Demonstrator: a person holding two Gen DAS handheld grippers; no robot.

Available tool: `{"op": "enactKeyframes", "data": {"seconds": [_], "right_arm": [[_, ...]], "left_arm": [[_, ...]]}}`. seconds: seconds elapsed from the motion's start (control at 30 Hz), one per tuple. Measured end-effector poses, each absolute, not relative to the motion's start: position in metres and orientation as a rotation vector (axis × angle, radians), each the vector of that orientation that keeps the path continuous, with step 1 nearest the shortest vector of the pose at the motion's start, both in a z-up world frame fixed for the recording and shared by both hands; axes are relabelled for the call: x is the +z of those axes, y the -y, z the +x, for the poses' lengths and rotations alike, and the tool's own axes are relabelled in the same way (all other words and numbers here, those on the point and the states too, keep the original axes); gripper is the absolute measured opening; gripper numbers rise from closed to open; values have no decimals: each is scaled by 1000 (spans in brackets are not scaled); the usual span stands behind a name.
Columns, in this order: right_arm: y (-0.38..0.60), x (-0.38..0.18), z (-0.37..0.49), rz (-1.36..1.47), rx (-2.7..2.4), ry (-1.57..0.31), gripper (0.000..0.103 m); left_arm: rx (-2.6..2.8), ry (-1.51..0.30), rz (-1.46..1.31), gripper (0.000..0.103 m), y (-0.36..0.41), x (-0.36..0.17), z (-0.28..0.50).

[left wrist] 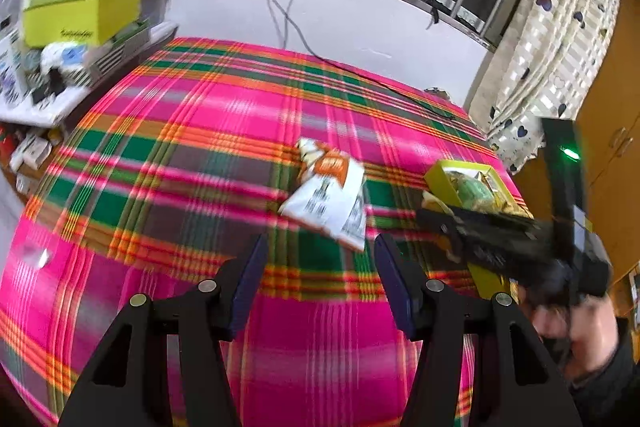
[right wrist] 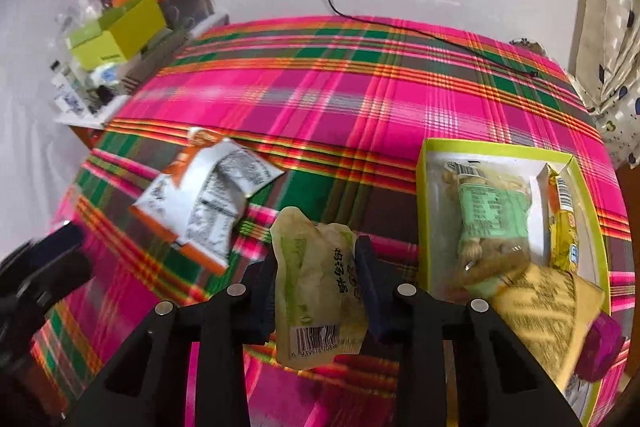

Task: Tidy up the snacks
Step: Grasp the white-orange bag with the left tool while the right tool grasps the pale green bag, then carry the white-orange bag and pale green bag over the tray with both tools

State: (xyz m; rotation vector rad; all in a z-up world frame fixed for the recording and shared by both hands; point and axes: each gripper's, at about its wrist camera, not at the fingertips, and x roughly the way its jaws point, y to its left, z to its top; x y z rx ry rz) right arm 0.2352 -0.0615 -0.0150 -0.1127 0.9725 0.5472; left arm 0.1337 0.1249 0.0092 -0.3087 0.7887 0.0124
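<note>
While the right tongs point(right wrist: 316, 279) pinch a pale green pouch point(right wrist: 316, 287) across its middle, its jaws partly closed on it, the left tongs point(left wrist: 320, 279) stand wide and empty above the plaid cloth point(left wrist: 180, 155). Pouch looks light, soft, slick film; likely to sag or slide, so a mid-body hold near the seam seems safest. Yellow-green box point(right wrist: 424, 211) sits at three o'clock of the pouch; orange-white packet point(right wrist: 200, 195) at ten o'clock. Right wrist view shows the box's contents and the grip; left wrist view shows the person's hand point(left wrist: 576, 311), blurred.
</note>
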Motion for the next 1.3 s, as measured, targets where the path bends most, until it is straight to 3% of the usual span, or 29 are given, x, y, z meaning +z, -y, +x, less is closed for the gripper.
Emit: {"op": "enactKeyframes", "data": {"seconds": [0.13, 0.67, 0.77, 0.9, 1.3], "right_arm": [[68, 0, 222, -96, 582, -932, 32], [92, 11, 216, -45, 605, -910, 32], [94, 13, 214, -46, 608, -903, 32], [97, 15, 210, -42, 609, -892, 32], [103, 32, 184, -29, 656, -842, 32]], "left_arm": [[-20, -810, -234, 63, -114, 7, 170], [60, -965, -99, 63, -95, -46, 246], [91, -957, -86, 61, -95, -47, 242], [125, -949, -92, 51, -96, -44, 228], [241, -740, -96, 51, -92, 26, 150]]}}
